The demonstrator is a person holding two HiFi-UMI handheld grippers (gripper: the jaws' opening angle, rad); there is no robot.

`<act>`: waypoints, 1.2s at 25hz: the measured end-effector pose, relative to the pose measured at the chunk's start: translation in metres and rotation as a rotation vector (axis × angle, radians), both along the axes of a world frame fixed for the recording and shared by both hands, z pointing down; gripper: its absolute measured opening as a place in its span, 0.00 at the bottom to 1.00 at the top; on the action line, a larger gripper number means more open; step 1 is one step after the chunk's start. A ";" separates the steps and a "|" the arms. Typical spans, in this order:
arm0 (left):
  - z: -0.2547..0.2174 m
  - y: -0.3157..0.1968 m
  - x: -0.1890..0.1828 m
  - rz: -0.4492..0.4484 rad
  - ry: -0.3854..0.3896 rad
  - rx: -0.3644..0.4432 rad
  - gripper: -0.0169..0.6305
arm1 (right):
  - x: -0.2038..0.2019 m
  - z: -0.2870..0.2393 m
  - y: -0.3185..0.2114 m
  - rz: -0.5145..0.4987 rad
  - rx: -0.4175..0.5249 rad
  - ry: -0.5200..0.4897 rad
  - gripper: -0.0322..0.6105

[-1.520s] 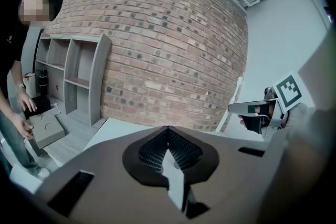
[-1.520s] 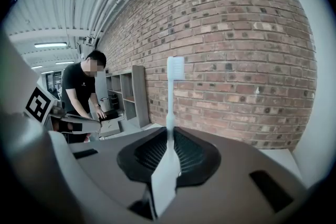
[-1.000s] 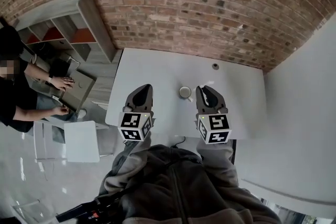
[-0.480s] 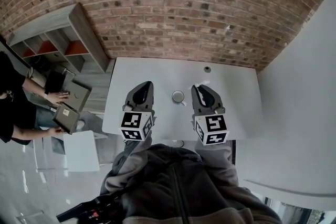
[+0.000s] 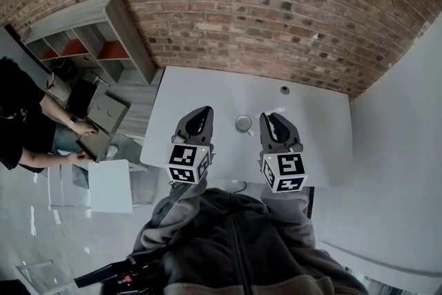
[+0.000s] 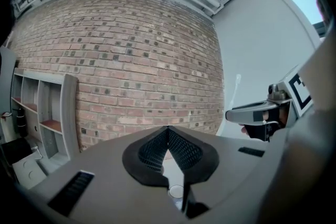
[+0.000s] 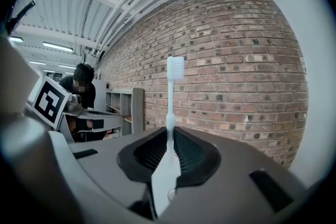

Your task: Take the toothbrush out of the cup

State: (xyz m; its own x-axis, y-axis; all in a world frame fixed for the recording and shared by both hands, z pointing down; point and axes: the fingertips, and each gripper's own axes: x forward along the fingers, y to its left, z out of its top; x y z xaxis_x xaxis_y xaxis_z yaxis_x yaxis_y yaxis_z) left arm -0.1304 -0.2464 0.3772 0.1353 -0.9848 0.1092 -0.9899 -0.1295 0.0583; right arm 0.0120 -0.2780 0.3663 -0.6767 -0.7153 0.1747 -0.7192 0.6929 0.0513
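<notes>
Brick-backed worktop [image 5: 314, 117]: right tongs [image 7: 170, 131] pinch the toothbrush [image 7: 171, 102] upright, cup [image 5: 243, 123] just left of them; left tongs [image 6: 168, 131] pressed together

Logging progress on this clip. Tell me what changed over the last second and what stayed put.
The left gripper, fingers together and empty, edged right, a little nearer the cup. Nothing was visibly taken hold of or let go. The right gripper, shut on the toothbrush, keeps its place beside the cup, which stands where it was on the table.
</notes>
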 end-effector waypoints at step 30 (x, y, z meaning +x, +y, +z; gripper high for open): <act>0.001 -0.005 -0.018 0.006 0.014 0.002 0.03 | -0.025 -0.009 0.000 -0.030 0.030 0.026 0.12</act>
